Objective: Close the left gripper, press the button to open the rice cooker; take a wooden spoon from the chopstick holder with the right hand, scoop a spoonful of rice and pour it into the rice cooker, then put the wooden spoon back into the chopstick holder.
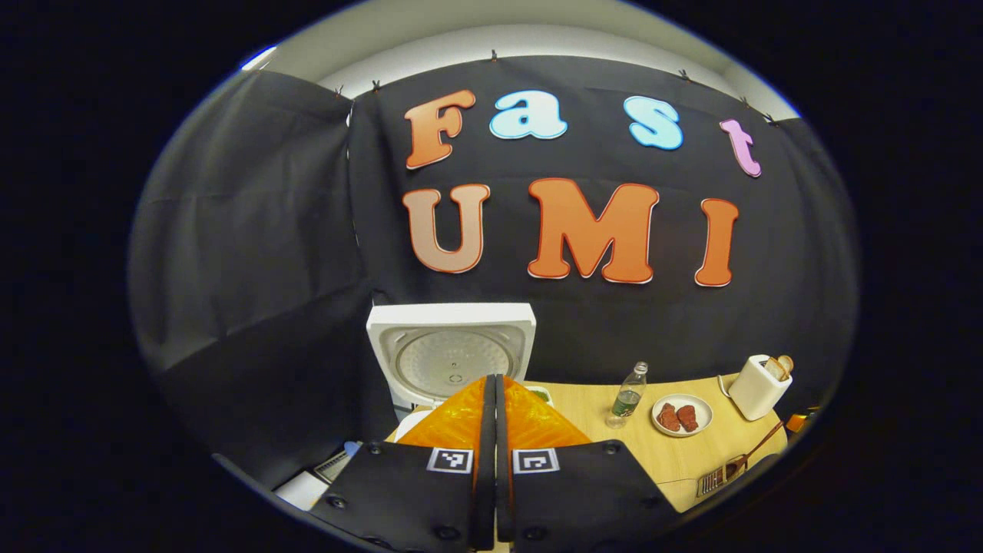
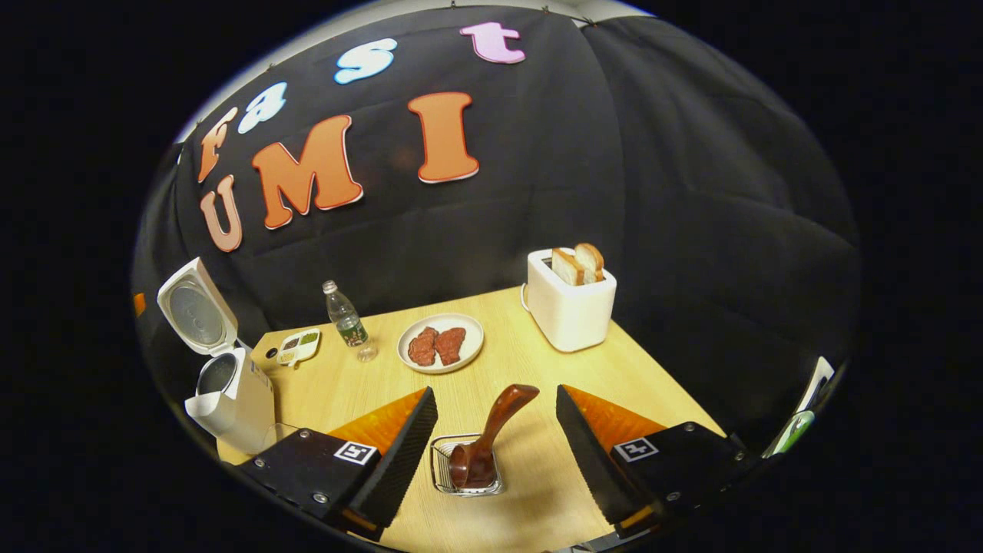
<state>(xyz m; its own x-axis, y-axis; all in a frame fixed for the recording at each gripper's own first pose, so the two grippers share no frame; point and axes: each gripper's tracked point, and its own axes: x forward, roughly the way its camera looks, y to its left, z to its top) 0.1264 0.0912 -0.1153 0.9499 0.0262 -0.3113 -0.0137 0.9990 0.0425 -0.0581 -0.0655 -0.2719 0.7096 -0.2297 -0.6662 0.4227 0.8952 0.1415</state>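
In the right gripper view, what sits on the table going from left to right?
Rice cooker → small sauce dish → water bottle → plate of meat → toaster with bread.

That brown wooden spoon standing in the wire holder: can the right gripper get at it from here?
Probably yes. The right gripper is open, with the brown wooden spoon leaning out of the wire chopstick holder between its fingers, nothing in between.
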